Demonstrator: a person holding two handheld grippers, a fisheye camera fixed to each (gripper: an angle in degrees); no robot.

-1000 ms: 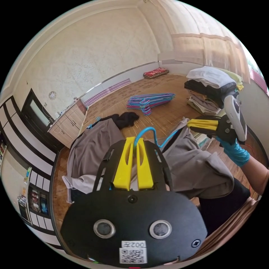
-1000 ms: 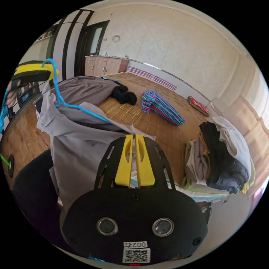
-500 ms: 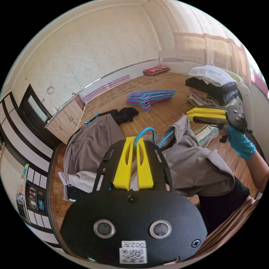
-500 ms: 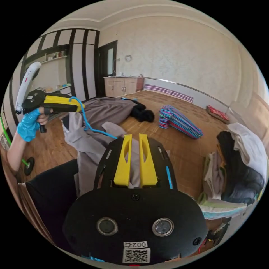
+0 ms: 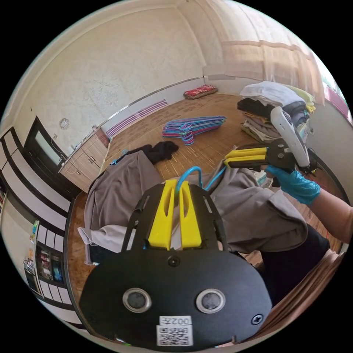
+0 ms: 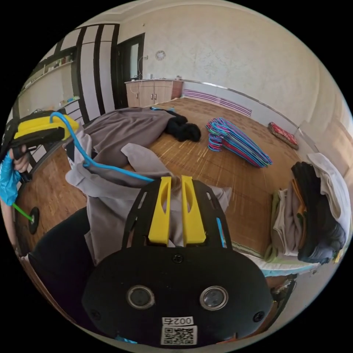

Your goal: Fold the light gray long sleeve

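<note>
At the centre of the left gripper view, the left gripper is clenched on the hook of a blue hanger, and the light gray long sleeve hangs from this hanger over the person's dark lap in the lower right of the frame. Compared with half a second ago, the right gripper has come lower and closer to the collar of the garment; its tips are now just beside the blue wire. In the right gripper view, the right gripper has its yellow jaws slightly apart with gray cloth between them, but I cannot tell if they press it. The left gripper appears at the left edge, closer to the edge than before, with its handle cut off. A brownish-gray garment lies on the wooden floor, near a pile of hangers. The stack of folded clothes is partly cut by the right rim.
</note>
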